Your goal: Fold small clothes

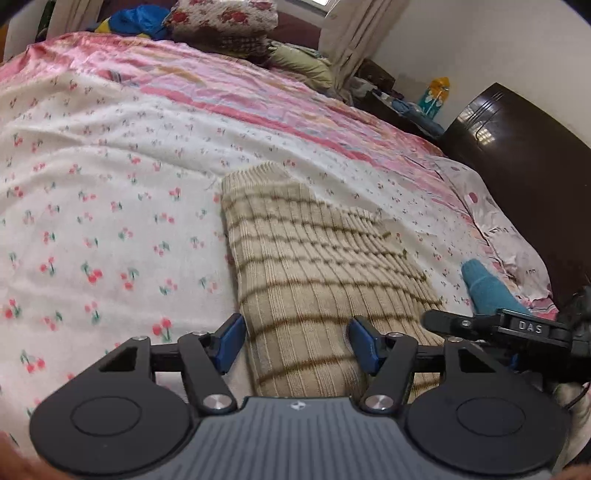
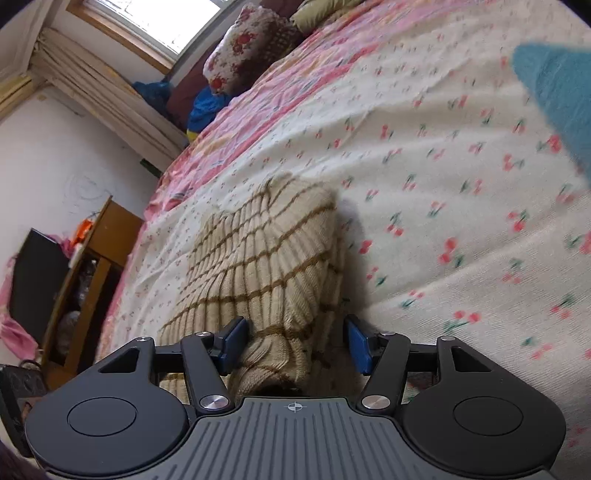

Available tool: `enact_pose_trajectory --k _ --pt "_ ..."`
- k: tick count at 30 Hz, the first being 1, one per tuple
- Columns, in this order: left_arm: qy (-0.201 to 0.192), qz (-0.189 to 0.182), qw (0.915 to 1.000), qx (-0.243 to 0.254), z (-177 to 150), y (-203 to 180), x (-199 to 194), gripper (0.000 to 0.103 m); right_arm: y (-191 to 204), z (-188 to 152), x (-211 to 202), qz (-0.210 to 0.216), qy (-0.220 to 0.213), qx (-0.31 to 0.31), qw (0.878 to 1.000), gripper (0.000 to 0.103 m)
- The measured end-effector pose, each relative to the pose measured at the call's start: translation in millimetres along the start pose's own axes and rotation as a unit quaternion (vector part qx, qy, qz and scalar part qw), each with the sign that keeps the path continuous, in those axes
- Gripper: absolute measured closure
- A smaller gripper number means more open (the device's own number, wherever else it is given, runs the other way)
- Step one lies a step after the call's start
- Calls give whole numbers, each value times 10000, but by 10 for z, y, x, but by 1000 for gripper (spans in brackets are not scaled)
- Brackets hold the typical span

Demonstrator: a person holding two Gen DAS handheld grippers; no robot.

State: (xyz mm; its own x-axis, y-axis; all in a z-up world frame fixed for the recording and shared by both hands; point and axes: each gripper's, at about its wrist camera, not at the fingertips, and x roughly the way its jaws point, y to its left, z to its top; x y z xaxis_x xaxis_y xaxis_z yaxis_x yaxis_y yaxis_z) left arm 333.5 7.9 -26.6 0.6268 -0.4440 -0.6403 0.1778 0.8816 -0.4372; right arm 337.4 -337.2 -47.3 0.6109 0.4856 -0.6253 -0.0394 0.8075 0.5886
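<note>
A beige ribbed knit garment with brown stripes (image 1: pixel 314 266) lies folded on the cherry-print bedspread (image 1: pixel 110 221). My left gripper (image 1: pixel 297 343) is open, its blue pads on either side of the garment's near edge. My right gripper (image 2: pixel 295 343) is open too, with the same garment (image 2: pixel 266 251) bunched between its pads. The right gripper's black body (image 1: pixel 517 328) shows at the right of the left wrist view. A teal knit item (image 1: pixel 487 288) lies to the right of the garment and also shows in the right wrist view (image 2: pixel 557 88).
A pink satin quilt (image 1: pixel 229 85) covers the far half of the bed. Floral pillows (image 1: pixel 221 18) and blue cloth (image 1: pixel 136 18) are at the head. A dark headboard (image 1: pixel 524 177) stands at the right. A wooden cabinet (image 2: pixel 85 280) is beside the bed.
</note>
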Motion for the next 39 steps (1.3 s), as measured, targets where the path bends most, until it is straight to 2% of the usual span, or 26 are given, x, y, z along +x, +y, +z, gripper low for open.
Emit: enact_pose_trajectory --k 2,5,8,10,13,16,17,20,23,25,29,32,36,39 --pt "-82 55 9999 78 86 -3 8 37 106 95 -98 -363 -333 -418 9979 45" --pt "-242 194 9993 186 261 -35 99 37 257 287 -85 -546 -623 -808 9933 43" --pt "-348 314 9984 307 453 -90 258 37 473 459 136 -640 -653 -1167 9889 45" --pt "-411 465 9973 387 541 -127 368 37 636 499 338 -856 -661 -1617 9809 46" --pt "-431 692 9950 571 605 -167 547 37 725 540 674 -1035 -408 -1786 9776 51" --pt "-175 1045 9911 810 563 -159 757 37 691 478 915 -1650 -284 -2102 9632 53" --pt "3 1193 9895 820 527 -132 843 36 629 476 942 -1686 -285 -1940 9660 54" --pt "-76 1146 9913 650 456 -66 820 35 464 514 860 -1456 -307 -1351 9796 55" --pt "-144 1031 9929 580 455 -38 667 36 480 466 676 -1359 -382 -1372 9804 54" --pt "-152 987 9931 616 451 -27 563 36 489 444 512 -1132 -388 -1290 9844 52" --pt "-89 575 9977 349 382 28 258 36 416 356 186 -526 -194 -948 9939 48" --pt "110 227 9996 155 281 77 120 36 330 250 52 -201 2 -659 9976 44" --pt "273 11 9996 28 136 85 61 36 202 68 2 -3 280 -369 9989 40" --pt "289 -2 9995 -108 53 109 92 35 103 -54 94 5 470 -171 9987 34"
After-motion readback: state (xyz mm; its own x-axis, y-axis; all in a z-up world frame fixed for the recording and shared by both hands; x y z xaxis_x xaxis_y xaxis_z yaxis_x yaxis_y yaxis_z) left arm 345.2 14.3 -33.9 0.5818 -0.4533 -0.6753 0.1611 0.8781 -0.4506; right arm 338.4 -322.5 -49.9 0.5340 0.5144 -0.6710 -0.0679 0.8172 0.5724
